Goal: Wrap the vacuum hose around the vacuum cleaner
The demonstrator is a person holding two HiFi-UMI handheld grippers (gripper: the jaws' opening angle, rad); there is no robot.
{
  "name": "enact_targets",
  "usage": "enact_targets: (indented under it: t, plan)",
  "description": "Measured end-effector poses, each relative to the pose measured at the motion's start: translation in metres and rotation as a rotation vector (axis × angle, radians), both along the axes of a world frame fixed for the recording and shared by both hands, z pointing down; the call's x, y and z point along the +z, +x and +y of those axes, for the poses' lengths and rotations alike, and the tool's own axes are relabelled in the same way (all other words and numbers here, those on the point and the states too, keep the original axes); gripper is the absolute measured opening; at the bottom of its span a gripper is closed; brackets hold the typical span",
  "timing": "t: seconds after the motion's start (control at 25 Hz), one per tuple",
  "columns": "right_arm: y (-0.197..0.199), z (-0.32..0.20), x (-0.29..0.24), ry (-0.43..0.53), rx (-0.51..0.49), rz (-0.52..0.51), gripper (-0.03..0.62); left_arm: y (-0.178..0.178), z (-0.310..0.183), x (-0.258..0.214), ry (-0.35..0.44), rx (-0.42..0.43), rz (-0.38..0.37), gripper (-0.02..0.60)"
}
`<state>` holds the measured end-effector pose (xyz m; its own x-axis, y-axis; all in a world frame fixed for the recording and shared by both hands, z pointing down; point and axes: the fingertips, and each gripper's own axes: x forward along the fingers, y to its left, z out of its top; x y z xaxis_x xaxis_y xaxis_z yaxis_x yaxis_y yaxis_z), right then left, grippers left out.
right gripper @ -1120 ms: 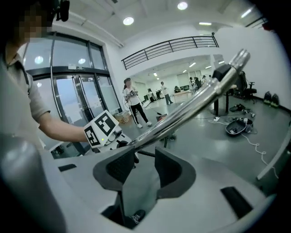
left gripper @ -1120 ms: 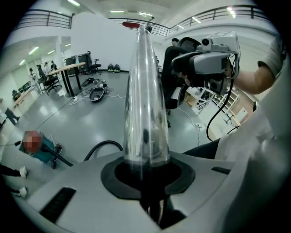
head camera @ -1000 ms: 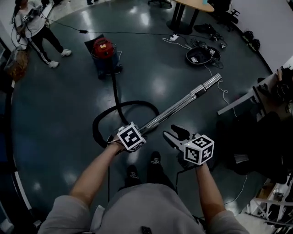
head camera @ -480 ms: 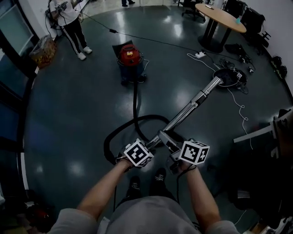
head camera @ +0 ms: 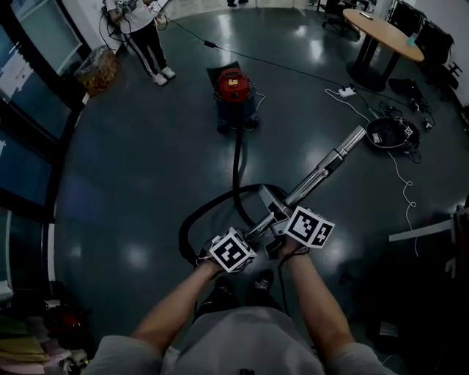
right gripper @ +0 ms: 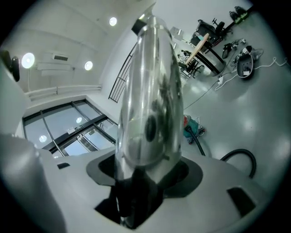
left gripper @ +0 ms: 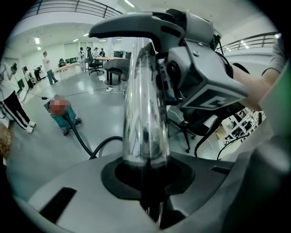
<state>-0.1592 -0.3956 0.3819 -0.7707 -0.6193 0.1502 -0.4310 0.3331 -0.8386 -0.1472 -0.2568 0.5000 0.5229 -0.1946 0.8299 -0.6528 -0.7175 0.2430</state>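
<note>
At upper left, one person [head camera: 139,22], standing on the dark floor [head camera: 132,168]. Right of that, one red-topped vacuum cleaner [head camera: 233,89], upright on the floor, well apart from both tongs. From its base, one black hose [head camera: 236,157], running toward the camera and curling into a single loop on the floor beside the left tongs. Left tongs [head camera: 253,233]: clamped narrowly on the near end of one shiny metal tube [head camera: 330,160]. Right tongs [head camera: 275,217]: just beside them, a little farther up the same tube, jaws spread wide after just opening, tube between them but not pinched. Beyond, the rest of the tube, slanting up and to the right. At far upper right, one round table [head camera: 381,33].
</note>
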Motion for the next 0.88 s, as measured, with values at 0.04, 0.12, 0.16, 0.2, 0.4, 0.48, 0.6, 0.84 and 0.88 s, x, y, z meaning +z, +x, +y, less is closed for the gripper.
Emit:
enact_targets:
  t: [0.04,0.12,0.16,0.2,0.4,0.48,0.6,0.84,0.88]
  plan:
    - [0.001,-0.002,0.0,-0.004,0.007,-0.003,0.253,0.001,0.0,0.0,0.002,-0.012,-0.005,0.086]
    - [0.004,-0.004,0.001,-0.021,0.032,-0.004,0.226,0.004,0.0,0.001,0.0,-0.037,-0.014,0.086]
    - [0.006,-0.005,0.002,-0.032,0.048,0.0,0.194,0.005,0.0,0.001,-0.001,-0.049,-0.019,0.086]
    - [0.007,-0.006,0.003,-0.039,0.064,0.013,0.167,0.005,0.0,0.002,-0.004,-0.061,-0.023,0.086]
    - [0.006,-0.008,0.01,-0.05,0.093,0.109,0.081,0.005,0.0,0.003,-0.011,-0.081,-0.018,0.084]
    - [0.007,-0.01,0.013,-0.071,0.103,0.12,0.062,0.005,-0.001,0.005,-0.008,-0.073,-0.012,0.084]
    - [0.009,-0.012,0.011,-0.081,0.125,0.136,0.043,0.007,-0.004,0.003,-0.001,-0.046,0.023,0.086]
    - [-0.003,-0.025,-0.014,-0.017,0.133,0.213,0.038,0.008,-0.015,-0.015,0.058,0.092,0.138,0.096]
    - [-0.006,-0.029,-0.019,0.002,0.131,0.233,0.038,0.006,-0.016,-0.018,0.069,0.141,0.155,0.119]
